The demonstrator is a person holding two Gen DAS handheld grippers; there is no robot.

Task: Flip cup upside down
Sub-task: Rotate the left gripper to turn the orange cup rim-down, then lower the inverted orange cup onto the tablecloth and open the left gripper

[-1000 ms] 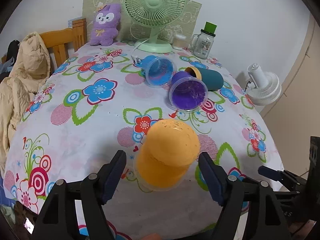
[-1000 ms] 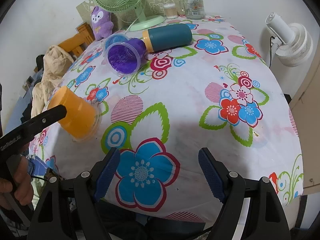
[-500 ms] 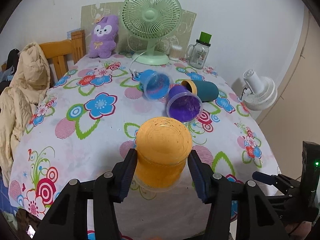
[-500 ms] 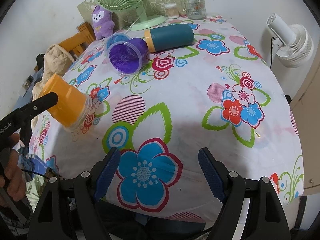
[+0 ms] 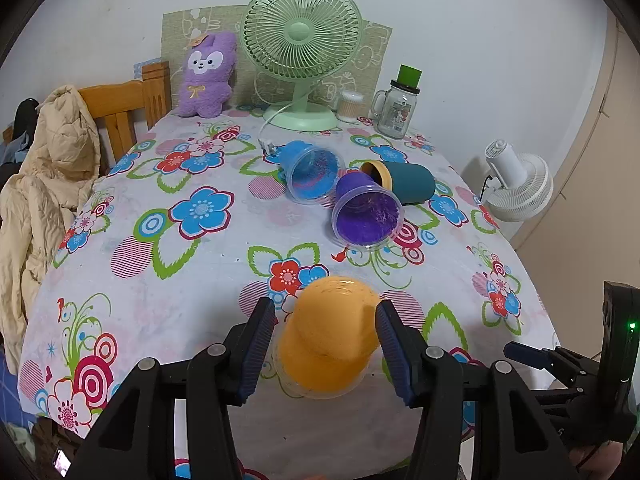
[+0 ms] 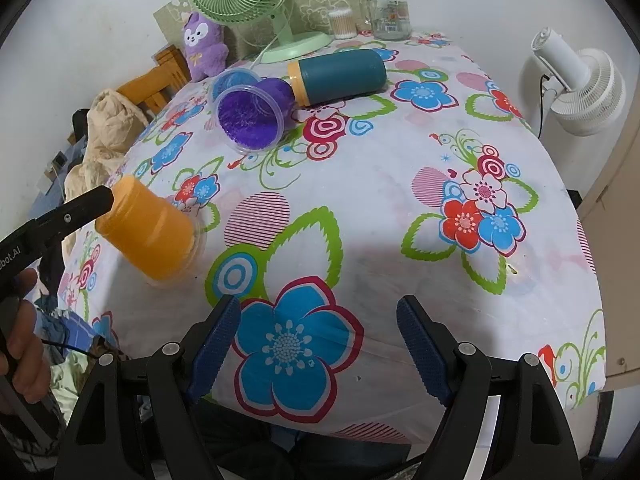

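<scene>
Home room, floral tablecloth (image 5: 192,288), plush toy (image 5: 206,76), fan (image 5: 302,52)

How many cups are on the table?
4. The orange cup stands upside down between the left gripper's fingers. The blue cup, purple cup and teal cup lie on their sides mid-table.

The room was evenly and softly lit, bright enough for every colour to read clearly. Both my views bulged with fisheye distortion, straight lines bowing toward dark vignetted corners. A broad grey shadow lay on the tablecloth (image 6: 360,248) in the lower middle of my right view, above my right gripper (image 6: 318,346). The wall (image 5: 460,20) showed no glare. Focus held sharp throughout; only the extreme edges smeared. A small green indicator light glowed at the right edge of my left view.
</scene>
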